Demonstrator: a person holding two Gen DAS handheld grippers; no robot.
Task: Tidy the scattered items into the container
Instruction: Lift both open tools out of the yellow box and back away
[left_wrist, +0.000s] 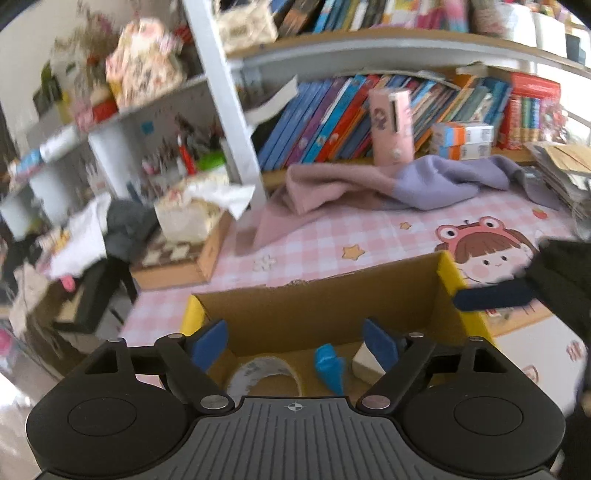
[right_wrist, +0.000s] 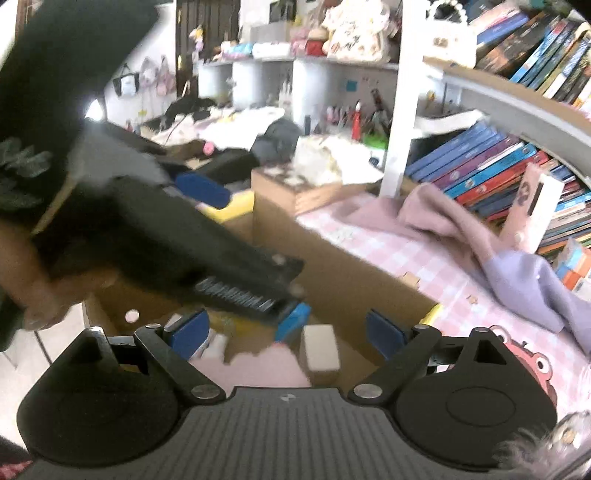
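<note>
Both tongs, left (left_wrist: 295, 338) and right (right_wrist: 286, 334), are seen spread wide and empty above the box (left_wrist: 448, 273) on the bench (left_wrist: 369, 229). Tape (left_wrist: 264, 373), a blue clip (left_wrist: 329, 367) and a white block (left_wrist: 364, 362) are seen inside the box, below the left tongs, which are nearer.

One cardboard box (left_wrist: 325, 306), one tape roll (left_wrist: 264, 373), one blue clip (left_wrist: 328, 365), one white block (left_wrist: 364, 363), two tools.
</note>
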